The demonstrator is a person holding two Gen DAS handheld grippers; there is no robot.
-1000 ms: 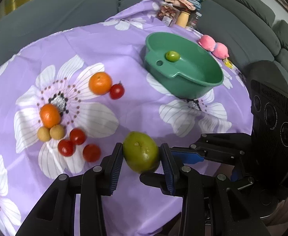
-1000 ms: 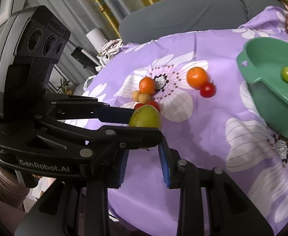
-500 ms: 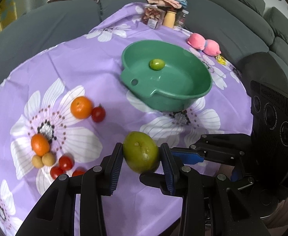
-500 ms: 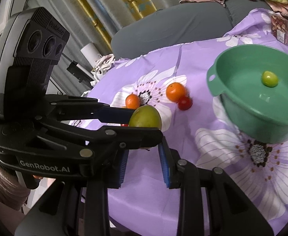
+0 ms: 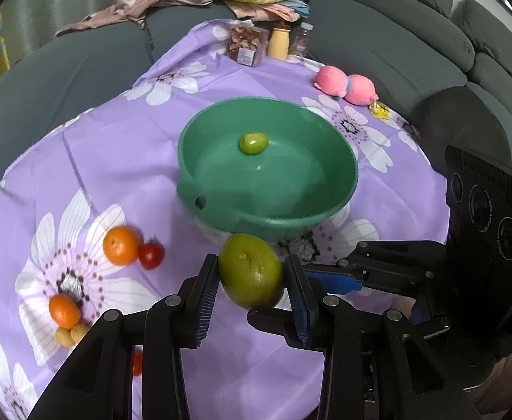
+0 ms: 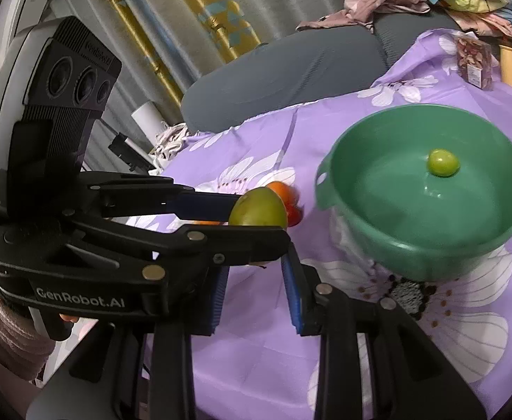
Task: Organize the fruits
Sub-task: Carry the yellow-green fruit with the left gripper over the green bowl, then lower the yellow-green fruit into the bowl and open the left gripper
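Gripping a large green fruit point(image 5: 250, 271) between its blue pads, the left claw point(image 5: 252, 288) holds it in the air just in front of the green bowl point(image 5: 221, 189), which sits on the purple flowered tabletop point(image 5: 116, 154). One small green fruit point(image 5: 253, 142) lies inside the bowl. Left of the bowl rest an orange point(image 5: 121, 245) touching a red tomato point(image 5: 151, 255); further left of the bowl sits a second orange point(image 5: 64, 310) with two small yellow fruits point(image 5: 70, 334) against it. The right claw point(image 6: 254, 294) — narrow, nothing between its pads — hangs beside the left one, near the bowl's front. Behind the bowl — a pink plush toy point(image 5: 345, 85).
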